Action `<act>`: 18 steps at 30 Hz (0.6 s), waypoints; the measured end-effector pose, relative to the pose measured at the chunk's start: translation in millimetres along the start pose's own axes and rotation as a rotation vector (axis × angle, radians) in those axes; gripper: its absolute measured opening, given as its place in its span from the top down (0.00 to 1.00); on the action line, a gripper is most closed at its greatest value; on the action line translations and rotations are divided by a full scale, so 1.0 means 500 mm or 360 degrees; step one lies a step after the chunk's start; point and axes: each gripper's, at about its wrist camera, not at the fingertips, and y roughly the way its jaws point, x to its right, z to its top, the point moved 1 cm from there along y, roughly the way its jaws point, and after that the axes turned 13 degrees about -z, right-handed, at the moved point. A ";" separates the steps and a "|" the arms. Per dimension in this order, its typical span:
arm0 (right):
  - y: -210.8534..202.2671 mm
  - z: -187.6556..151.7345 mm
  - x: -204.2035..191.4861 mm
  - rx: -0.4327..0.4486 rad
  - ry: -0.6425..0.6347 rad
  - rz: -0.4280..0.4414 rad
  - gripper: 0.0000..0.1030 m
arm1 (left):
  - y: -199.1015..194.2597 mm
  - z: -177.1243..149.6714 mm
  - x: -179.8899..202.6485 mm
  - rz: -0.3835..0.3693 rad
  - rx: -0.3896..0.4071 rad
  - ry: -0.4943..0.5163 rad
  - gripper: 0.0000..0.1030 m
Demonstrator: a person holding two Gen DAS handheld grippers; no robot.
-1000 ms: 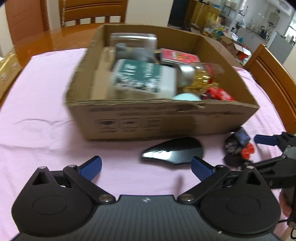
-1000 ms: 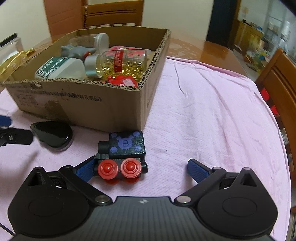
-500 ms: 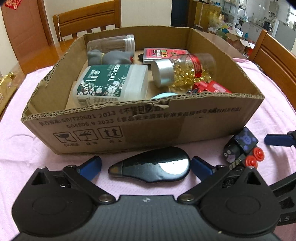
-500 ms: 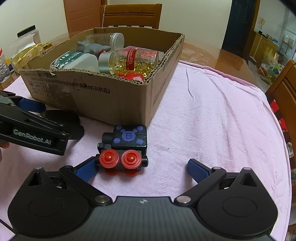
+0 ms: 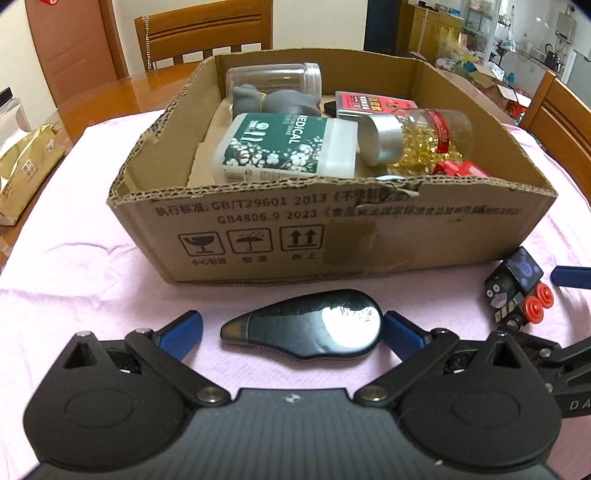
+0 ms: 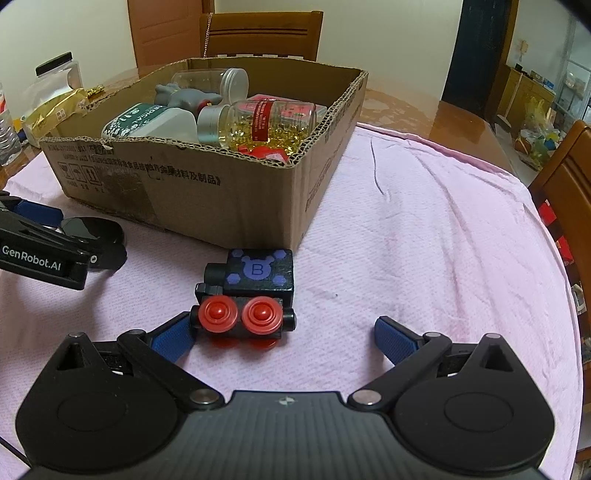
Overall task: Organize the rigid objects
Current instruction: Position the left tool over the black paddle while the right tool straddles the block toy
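Note:
A glossy black teardrop-shaped object point(image 5: 306, 326) lies on the pink cloth between the open fingers of my left gripper point(image 5: 293, 330), just in front of the cardboard box point(image 5: 332, 236). A black toy train with red wheels point(image 6: 249, 295) lies on its side by the box corner; it also shows in the left wrist view point(image 5: 515, 291). My right gripper point(image 6: 284, 338) is open, its left fingertip point(image 6: 173, 338) touching the train. The box holds a green-labelled bottle point(image 5: 284, 147), a jar of gold capsules point(image 5: 417, 134), a grey figure and a clear jar.
A gold packet point(image 5: 26, 170) lies at the left table edge. Wooden chairs stand behind the box point(image 5: 207, 33) and at the right point(image 5: 557, 114). Pink cloth point(image 6: 424, 240) stretches right of the box. My left gripper appears in the right wrist view point(image 6: 44, 243).
My left gripper has moved forward and left around the black teardrop object, which now sits between its fingers. My right gripper has edged closer to the toy train.

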 end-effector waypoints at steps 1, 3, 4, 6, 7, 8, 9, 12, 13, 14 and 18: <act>0.000 0.000 -0.001 0.0001 0.0001 -0.0001 0.00 | 0.001 0.000 0.003 0.0000 0.0001 -0.0002 0.01; 0.000 0.001 -0.003 0.0005 -0.0001 -0.0002 0.00 | 0.003 -0.001 0.010 0.0000 0.0011 0.0000 0.01; 0.000 0.001 -0.004 0.0006 -0.0003 -0.0003 0.00 | 0.003 -0.001 0.014 0.0007 0.0008 -0.0013 0.01; 0.001 0.003 -0.006 0.0005 -0.0007 -0.0001 0.00 | 0.002 -0.002 0.019 0.0023 -0.0001 -0.0040 0.01; 0.002 0.004 -0.007 0.0006 -0.0014 0.0005 0.00 | 0.002 -0.002 0.020 0.0030 -0.0004 -0.0056 0.01; 0.003 0.006 -0.008 0.0003 -0.0023 0.0013 0.00 | 0.001 -0.003 0.022 0.0034 -0.0003 -0.0072 0.02; 0.003 0.009 -0.010 -0.0001 -0.0036 0.0023 0.00 | 0.001 -0.003 0.024 0.0039 -0.0004 -0.0080 0.02; 0.007 0.016 -0.016 0.0002 -0.0090 0.0057 0.00 | 0.006 0.001 0.025 0.0054 0.0002 -0.0101 0.02; 0.008 0.019 -0.018 0.0007 -0.0111 0.0067 0.00 | 0.007 0.002 0.026 0.0057 0.0007 -0.0104 0.02; 0.008 0.022 -0.021 0.0018 -0.0133 0.0074 0.00 | 0.008 0.003 0.026 0.0060 0.0006 -0.0110 0.02; 0.001 0.030 -0.031 0.0048 -0.0195 0.0124 0.14 | 0.011 0.008 0.028 0.0070 -0.0003 -0.0132 0.03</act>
